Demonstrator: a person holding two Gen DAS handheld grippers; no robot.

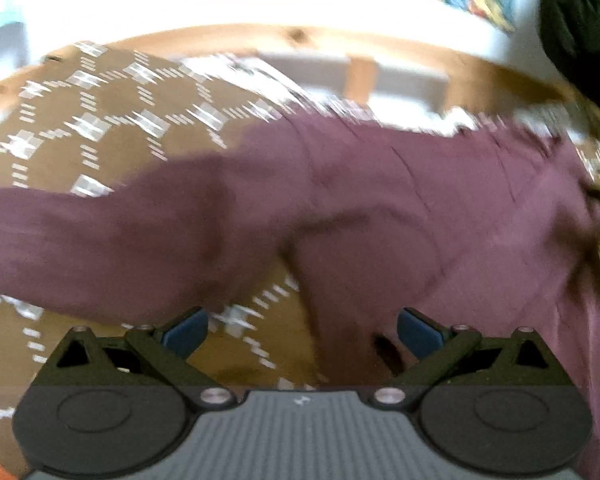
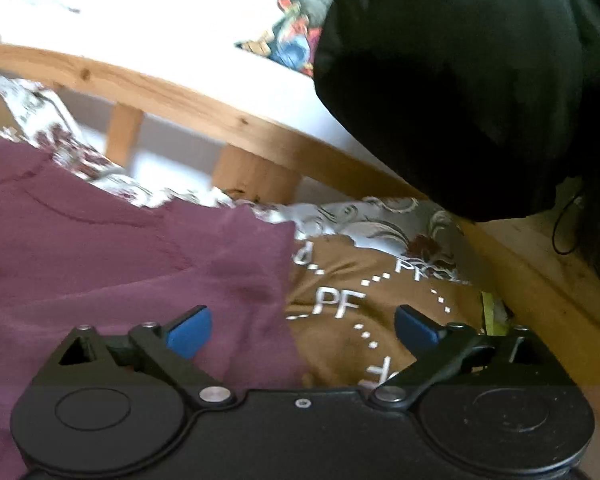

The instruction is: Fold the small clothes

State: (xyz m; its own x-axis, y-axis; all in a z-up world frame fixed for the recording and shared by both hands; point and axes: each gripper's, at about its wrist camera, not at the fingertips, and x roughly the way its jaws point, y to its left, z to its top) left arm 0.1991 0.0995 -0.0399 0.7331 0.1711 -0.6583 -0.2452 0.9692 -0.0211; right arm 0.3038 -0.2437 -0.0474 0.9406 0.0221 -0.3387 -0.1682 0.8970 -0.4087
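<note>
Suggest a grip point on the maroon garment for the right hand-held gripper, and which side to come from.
Take the maroon garment at its free side edge, where it ends on the brown patterned blanket. Probably come in from the blanket side, sliding one finger under the hem. The right hand-held gripper is open with that edge already between its fingers; elsewhere the cloth lies flat, offering little to pinch.

Maroon garment (image 1: 380,208) spread flat and creased, one sleeve stretched sideways, lying on brown patterned cloth (image 1: 112,120)
</note>
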